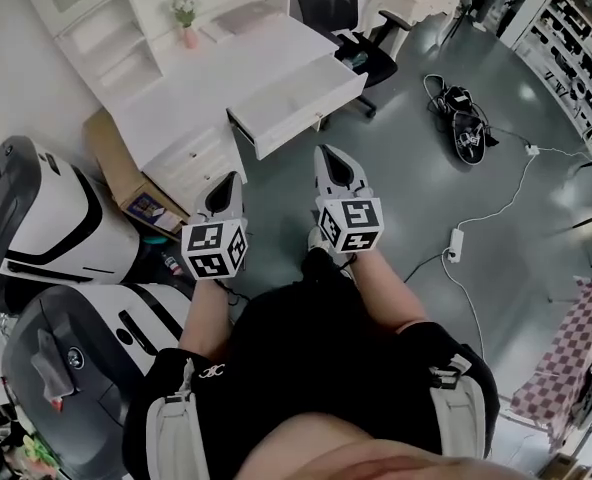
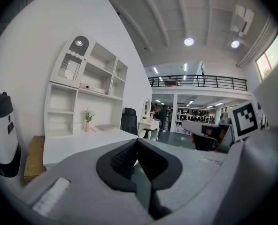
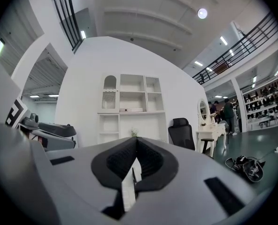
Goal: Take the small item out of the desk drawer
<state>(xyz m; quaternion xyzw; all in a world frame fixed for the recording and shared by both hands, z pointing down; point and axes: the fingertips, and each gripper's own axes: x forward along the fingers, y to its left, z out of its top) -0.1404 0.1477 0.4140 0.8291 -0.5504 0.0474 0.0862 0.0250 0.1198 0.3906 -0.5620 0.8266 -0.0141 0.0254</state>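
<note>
The white desk (image 1: 201, 83) stands ahead of me, and its drawer (image 1: 298, 100) is pulled out over the green floor. The drawer's inside looks plain white, and I cannot make out a small item in it. My left gripper (image 1: 231, 179) hovers in the air short of the desk's lower drawers, tips together and empty. My right gripper (image 1: 324, 152) hangs just below the open drawer's front, shut with nothing between its pads. The left gripper (image 2: 137, 140) faces the desk top and shelves in its own view. The right gripper (image 3: 135, 138) also looks toward the shelf unit.
A black office chair (image 1: 361, 28) sits behind the drawer. Two white-and-black machines (image 1: 46, 218) and a cardboard box (image 1: 116, 163) stand at the desk's left. Cables with a black bundle (image 1: 464, 118) and a power strip (image 1: 456, 243) lie on the floor at the right.
</note>
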